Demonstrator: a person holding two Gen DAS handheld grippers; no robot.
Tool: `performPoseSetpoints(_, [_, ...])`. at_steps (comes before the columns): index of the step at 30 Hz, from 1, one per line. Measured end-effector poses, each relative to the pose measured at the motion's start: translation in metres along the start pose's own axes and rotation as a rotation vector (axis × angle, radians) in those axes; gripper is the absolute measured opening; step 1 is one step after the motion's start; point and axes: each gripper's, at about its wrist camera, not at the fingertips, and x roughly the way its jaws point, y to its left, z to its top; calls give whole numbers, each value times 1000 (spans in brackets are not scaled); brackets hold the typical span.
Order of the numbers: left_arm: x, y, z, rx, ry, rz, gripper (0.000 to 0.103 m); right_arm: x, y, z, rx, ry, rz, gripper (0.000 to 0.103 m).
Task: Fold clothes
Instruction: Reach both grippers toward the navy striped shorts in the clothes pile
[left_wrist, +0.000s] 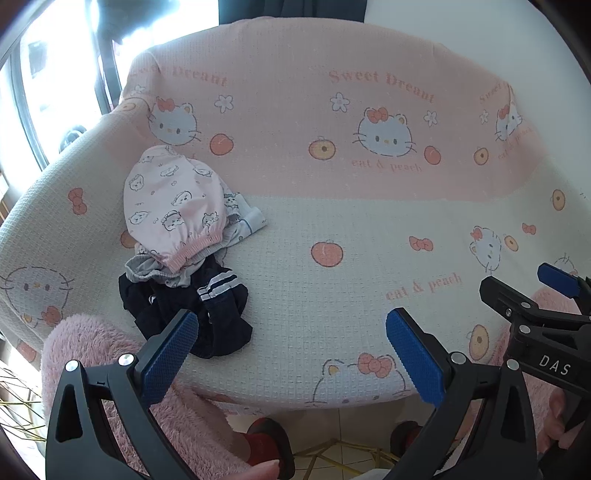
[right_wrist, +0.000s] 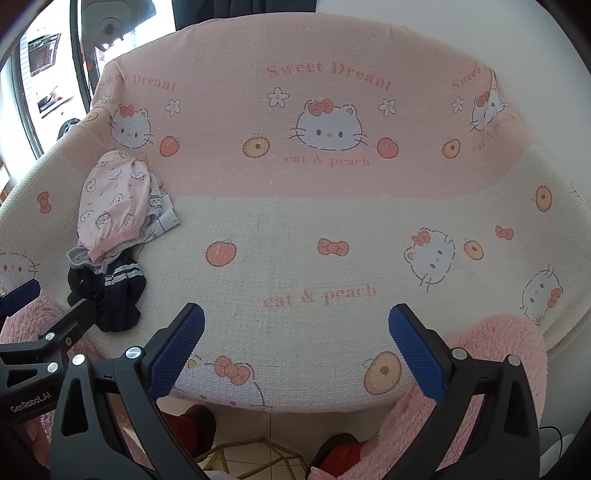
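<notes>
Left wrist view: clothes pile (about four garments) on sofa cover; left gripper, right gripper both spread, empty.

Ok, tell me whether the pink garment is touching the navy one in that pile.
Cannot tell. In both wrist views the pink garment lies over a grey garment, which overlaps the navy garment; direct pink-to-navy contact is hidden.

Crumpled clothes heaped at the sofa's left.
</notes>
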Motion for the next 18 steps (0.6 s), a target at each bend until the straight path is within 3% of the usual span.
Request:
performPoseSetpoints(5, [16,14,-5,-79,26,-35,103,4,19,-12,-85,18,59,101])
performPoseSetpoints(8, [31,49,-5,-209,103,-124,103,25,37,-10,-143,124,177,101])
performPoseSetpoints(10, [41,74,-12,-295,125,-144,103,44,57,-5,-193,196,212,101])
performPoseSetpoints(18, [79,159,-2,-423,198,2,103,89,128,-1,-324,273,364,89])
